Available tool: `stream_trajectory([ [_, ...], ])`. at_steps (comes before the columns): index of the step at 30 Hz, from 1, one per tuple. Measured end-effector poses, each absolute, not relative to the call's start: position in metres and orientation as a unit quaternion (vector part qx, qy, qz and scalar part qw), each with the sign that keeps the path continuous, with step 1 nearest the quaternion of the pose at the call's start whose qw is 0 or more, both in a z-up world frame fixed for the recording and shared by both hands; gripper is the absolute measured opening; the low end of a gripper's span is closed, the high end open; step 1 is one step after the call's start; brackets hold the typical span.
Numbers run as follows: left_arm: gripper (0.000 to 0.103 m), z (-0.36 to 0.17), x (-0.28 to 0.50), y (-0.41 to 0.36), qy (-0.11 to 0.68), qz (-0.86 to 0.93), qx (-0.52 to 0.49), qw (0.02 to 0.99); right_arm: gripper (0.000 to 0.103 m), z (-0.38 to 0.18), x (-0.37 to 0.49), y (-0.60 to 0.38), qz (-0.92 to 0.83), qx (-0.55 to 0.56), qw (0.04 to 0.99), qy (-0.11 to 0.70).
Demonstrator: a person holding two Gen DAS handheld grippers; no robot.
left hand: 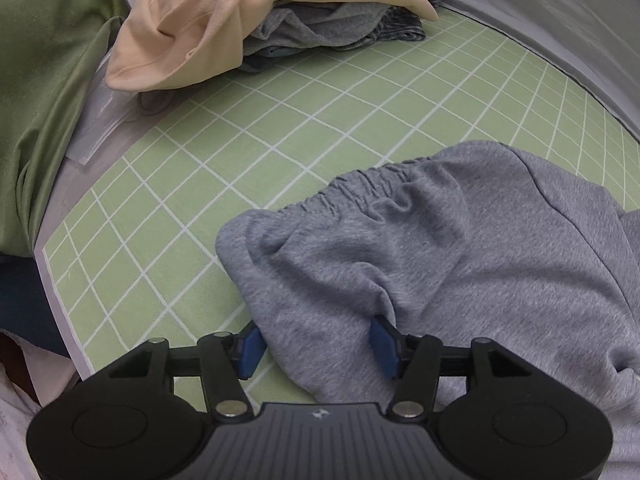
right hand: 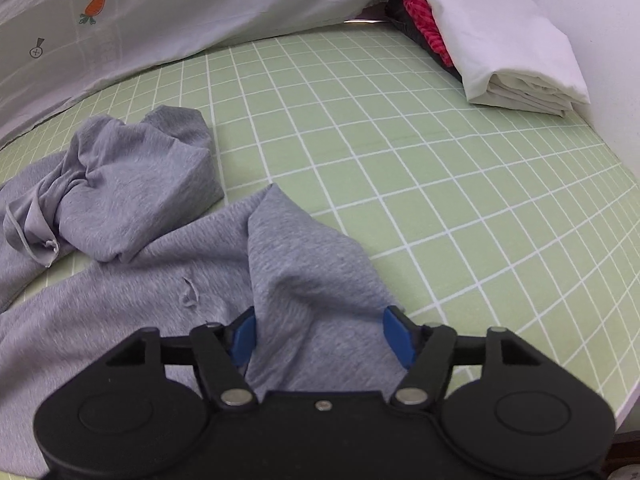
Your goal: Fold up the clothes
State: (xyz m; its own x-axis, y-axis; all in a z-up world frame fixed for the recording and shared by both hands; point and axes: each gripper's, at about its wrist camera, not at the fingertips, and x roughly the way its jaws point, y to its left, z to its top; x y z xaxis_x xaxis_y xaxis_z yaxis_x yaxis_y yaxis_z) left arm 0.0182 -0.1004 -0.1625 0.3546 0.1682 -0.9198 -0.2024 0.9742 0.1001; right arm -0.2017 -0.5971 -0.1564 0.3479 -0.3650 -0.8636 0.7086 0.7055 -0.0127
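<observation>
Spreading the grey sweatpants (left hand: 460,248) flat looks like the step in hand. They lie crumpled on the green gridded sheet (left hand: 320,128) of the bed, elastic waistband toward twelve o'clock in the left wrist view, one leg bunched at ten o'clock in the right wrist view. The left gripper (left hand: 316,354) has its blue fingers (left hand: 251,352) apart, with a fold of grey cloth lying between them but not pinched. The right gripper (right hand: 322,340) is the same — fingers apart, straddling a raised ridge of fabric, pads clear of it. To do this well, I judge each gripper should close on a single layer near an outer edge, then pull apart evenly so the legs lie straight before any fold. A pile of unfolded clothes (left hand: 248,20) waits at eleven o'clock; folded white linen (right hand: 516,48) sits at one o'clock — keep clear of both.
</observation>
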Motion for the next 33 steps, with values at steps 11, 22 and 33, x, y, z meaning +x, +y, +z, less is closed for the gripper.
stream_trajectory([
  [11, 0.087, -0.168, 0.027, -0.096, 0.568, 0.122, 0.018, 0.814, 0.003, -0.111, -0.197, -0.674, -0.367, 0.08, 0.799, 0.47],
  [22, 0.099, -0.17, 0.027, -0.091, 0.569, 0.148, 0.001, 0.809, 0.054, -0.097, -0.123, -0.7, -0.336, 0.047, 0.839, 0.426],
  [33, 0.103, -0.17, 0.03, -0.095, 0.576, 0.165, 0.013, 0.8, 0.073, -0.159, -0.203, -0.659, -0.416, 0.201, 0.776, 0.429],
])
